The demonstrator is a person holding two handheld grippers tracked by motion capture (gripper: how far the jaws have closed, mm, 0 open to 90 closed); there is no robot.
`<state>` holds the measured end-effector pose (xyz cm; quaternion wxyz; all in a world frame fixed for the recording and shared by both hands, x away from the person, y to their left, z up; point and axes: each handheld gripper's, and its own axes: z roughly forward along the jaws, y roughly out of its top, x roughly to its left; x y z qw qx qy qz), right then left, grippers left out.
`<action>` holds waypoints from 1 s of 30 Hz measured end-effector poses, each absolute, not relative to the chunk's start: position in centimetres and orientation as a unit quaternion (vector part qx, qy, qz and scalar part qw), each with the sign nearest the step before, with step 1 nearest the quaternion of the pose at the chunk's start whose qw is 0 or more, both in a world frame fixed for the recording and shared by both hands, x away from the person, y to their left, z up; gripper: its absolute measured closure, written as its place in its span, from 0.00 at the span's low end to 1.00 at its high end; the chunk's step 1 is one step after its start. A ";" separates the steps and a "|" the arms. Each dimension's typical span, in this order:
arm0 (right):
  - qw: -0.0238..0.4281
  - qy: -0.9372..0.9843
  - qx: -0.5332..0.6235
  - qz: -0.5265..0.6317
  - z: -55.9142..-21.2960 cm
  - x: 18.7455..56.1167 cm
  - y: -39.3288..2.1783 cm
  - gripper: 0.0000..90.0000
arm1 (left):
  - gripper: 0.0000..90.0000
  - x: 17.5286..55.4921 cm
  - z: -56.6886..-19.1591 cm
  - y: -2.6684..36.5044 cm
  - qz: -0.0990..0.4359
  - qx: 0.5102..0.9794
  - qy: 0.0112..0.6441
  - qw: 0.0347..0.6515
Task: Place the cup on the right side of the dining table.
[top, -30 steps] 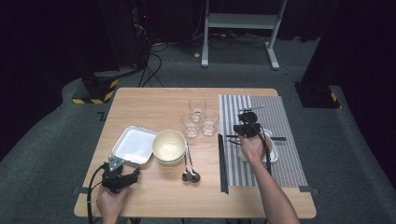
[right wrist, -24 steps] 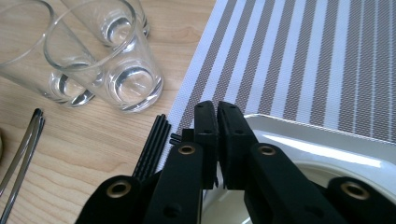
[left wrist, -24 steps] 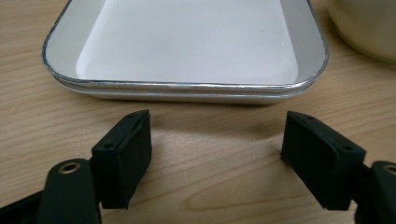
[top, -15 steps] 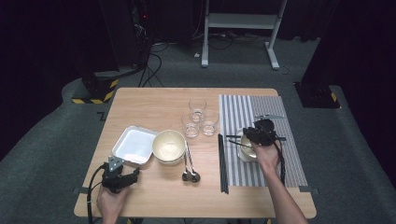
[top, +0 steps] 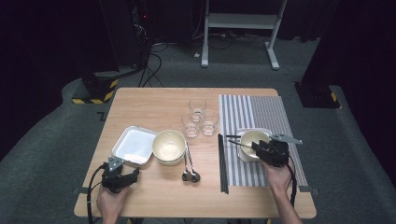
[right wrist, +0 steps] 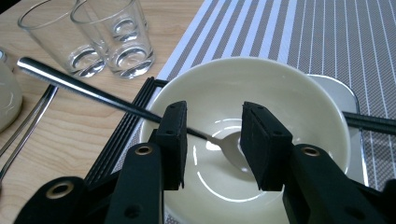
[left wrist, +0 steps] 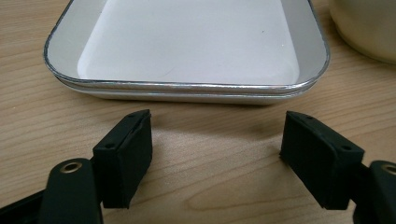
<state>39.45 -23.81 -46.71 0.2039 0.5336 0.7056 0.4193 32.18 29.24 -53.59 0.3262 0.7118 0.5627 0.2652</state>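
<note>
Your cream bowl (right wrist: 261, 116) sits upright on a small white square plate (right wrist: 343, 95) on the striped placemat (right wrist: 327, 37), toward the table's 3 o'clock side. Your steel spoon (right wrist: 140, 112) rests in it, its head on the bowl's bottom, its handle leaning over the rim at 9 o'clock and pointing toward the glasses.

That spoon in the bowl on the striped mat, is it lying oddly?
Slightly. The spoon rests with its scoop down in the bowl, its handle slanting over the rim towards the glasses. The right claw has just been opening, nothing pinched. No spill or damage shows.
</note>
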 end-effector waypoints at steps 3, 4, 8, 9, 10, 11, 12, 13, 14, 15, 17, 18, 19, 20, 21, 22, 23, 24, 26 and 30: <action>0.207 0.704 0.529 0.425 -47.0 38.8 -23.9 0.67 | 0.28 32.2 -53.6 29.2 0.265 0.712 0.563 0.327; 0.208 0.704 0.527 0.428 -47.0 38.7 -23.9 0.67 | 0.28 32.2 -53.6 29.3 0.265 0.712 0.562 0.327; 0.214 0.708 0.514 0.435 -47.2 37.7 -23.8 0.66 | 0.28 32.1 -53.6 29.3 0.263 0.712 0.563 0.327; 0.213 0.706 0.512 0.440 -47.2 37.4 -23.8 0.66 | 0.28 32.1 -53.6 29.3 0.264 0.712 0.563 0.327; 0.213 0.705 0.510 0.443 -47.2 37.1 -23.8 0.66 | 0.27 32.1 -53.6 29.3 0.264 0.712 0.562 0.327; 0.214 0.707 0.507 0.445 -47.2 36.8 -23.7 0.66 | 0.28 32.1 -53.6 29.3 0.262 0.712 0.563 0.329; 0.216 0.708 0.504 0.446 -47.3 36.6 -23.7 0.67 | 0.27 32.0 -53.6 29.3 0.261 0.711 0.563 0.331; 0.217 0.709 0.501 0.447 -47.3 36.4 -23.6 0.67 | 0.27 32.0 -53.6 29.3 0.261 0.709 0.565 0.332; 0.218 0.709 0.498 0.449 -47.4 36.2 -23.5 0.67 | 0.27 32.0 -53.6 29.3 0.261 0.708 0.566 0.332; 0.218 0.710 0.496 0.450 -47.5 36.0 -23.4 0.67 | 0.27 32.0 -53.6 29.3 0.262 0.708 0.566 0.331; 0.216 0.715 0.491 0.448 -47.8 35.8 -23.2 0.67 | 0.27 32.0 -53.6 29.1 0.266 0.709 0.566 0.326; 0.216 0.717 0.489 0.448 -48.0 35.7 -23.1 0.68 | 0.27 31.9 -53.6 29.1 0.266 0.709 0.566 0.325; 0.215 0.717 0.488 0.449 -48.1 35.5 -23.1 0.68 | 0.27 31.9 -53.6 29.0 0.266 0.710 0.566 0.325; 0.214 0.717 0.486 0.452 -48.1 35.4 -23.0 0.69 | 0.26 31.8 -53.6 29.0 0.264 0.710 0.565 0.327; 0.215 0.715 0.483 0.457 -48.2 35.1 -22.9 0.69 | 0.26 31.8 -53.6 28.9 0.262 0.710 0.565 0.329; 0.218 0.716 0.479 0.460 -48.2 34.9 -22.9 0.70 | 0.26 31.7 -53.5 29.0 0.259 0.711 0.565 0.329; 0.219 0.717 0.474 0.461 -48.2 34.6 -22.7 0.70 | 0.26 31.7 -53.5 28.9 0.258 0.711 0.565 0.329; 0.220 0.719 0.470 0.462 -48.3 34.4 -22.6 0.70 | 0.26 31.6 -53.4 29.0 0.257 0.711 0.564 0.331; 0.218 0.724 0.461 0.465 -48.4 34.0 -22.3 0.71 | 0.26 31.3 -53.2 29.0 0.256 0.709 0.564 0.336; 0.205 0.742 0.442 0.461 -49.4 33.8 -21.4 0.73 | 0.26 31.0 -52.7 29.0 0.254 0.708 0.560 0.347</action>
